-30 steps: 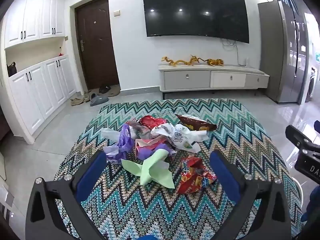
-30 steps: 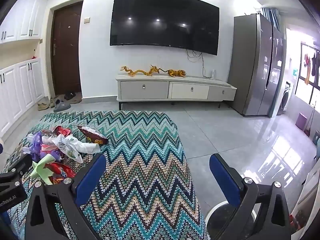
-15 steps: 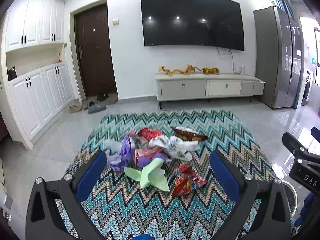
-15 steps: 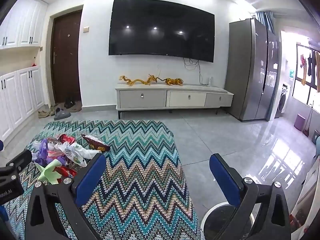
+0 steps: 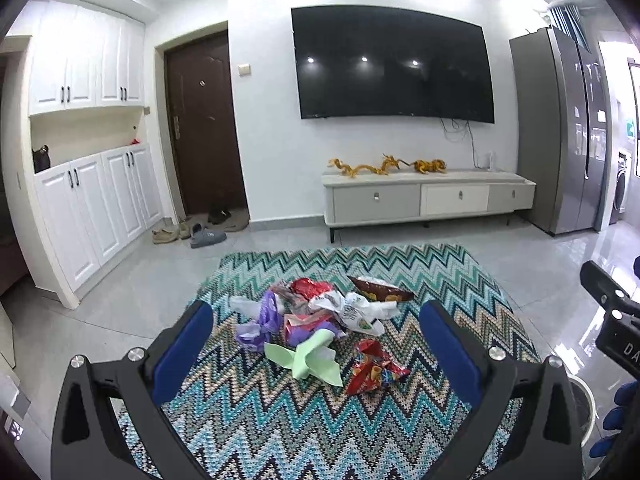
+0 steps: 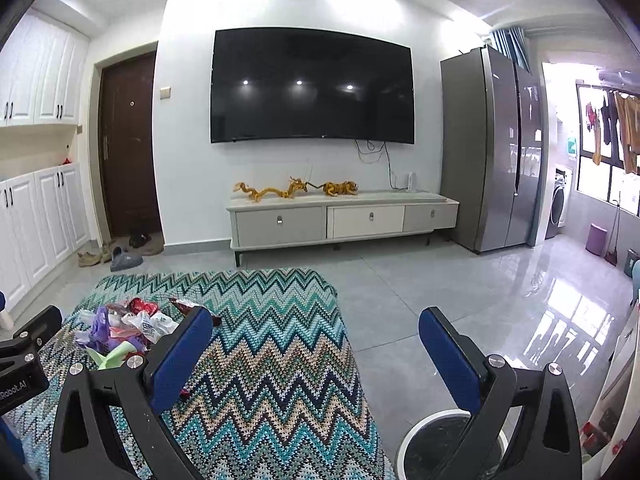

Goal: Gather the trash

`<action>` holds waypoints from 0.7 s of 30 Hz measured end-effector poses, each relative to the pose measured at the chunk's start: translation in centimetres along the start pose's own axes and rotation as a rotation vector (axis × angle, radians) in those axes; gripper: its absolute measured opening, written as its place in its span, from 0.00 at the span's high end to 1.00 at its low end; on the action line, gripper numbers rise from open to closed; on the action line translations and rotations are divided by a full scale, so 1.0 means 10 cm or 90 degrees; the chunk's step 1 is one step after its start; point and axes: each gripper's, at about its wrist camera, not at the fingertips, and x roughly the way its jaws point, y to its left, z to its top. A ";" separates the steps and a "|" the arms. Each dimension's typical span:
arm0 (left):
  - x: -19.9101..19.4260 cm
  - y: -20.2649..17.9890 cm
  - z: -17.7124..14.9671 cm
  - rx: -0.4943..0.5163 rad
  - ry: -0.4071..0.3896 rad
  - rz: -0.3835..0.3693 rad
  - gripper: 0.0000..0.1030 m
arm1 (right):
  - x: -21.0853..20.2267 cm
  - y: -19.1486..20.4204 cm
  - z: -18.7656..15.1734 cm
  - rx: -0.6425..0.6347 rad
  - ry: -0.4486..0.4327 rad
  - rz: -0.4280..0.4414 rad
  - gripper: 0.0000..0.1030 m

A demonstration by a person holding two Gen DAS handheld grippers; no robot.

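Both your hand-held grippers gape wide, empty: left hand-held gripper frames the trash pile; right hand-held gripper half hides what may be a bin.

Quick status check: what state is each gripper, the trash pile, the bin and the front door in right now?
left gripper: open, empty, above the cloth
right gripper: open, empty
trash pile: loose on the zigzag cloth, untouched
white bin: on the floor, open-topped
front door: shut

Right tool, blue pads spread wide and empty, above the zigzag-covered bench. Trash pile at nine o'clock; white-rimmed bin at five o'clock.
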 end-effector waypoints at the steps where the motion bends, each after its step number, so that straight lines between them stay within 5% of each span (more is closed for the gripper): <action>1: -0.02 0.00 0.00 0.000 -0.006 0.005 0.00 | -0.02 0.00 0.00 0.000 -0.003 0.000 0.00; 21: -0.10 0.08 0.04 -0.037 -0.010 -0.026 0.00 | -0.16 -0.01 -0.01 -0.012 -0.030 0.003 0.00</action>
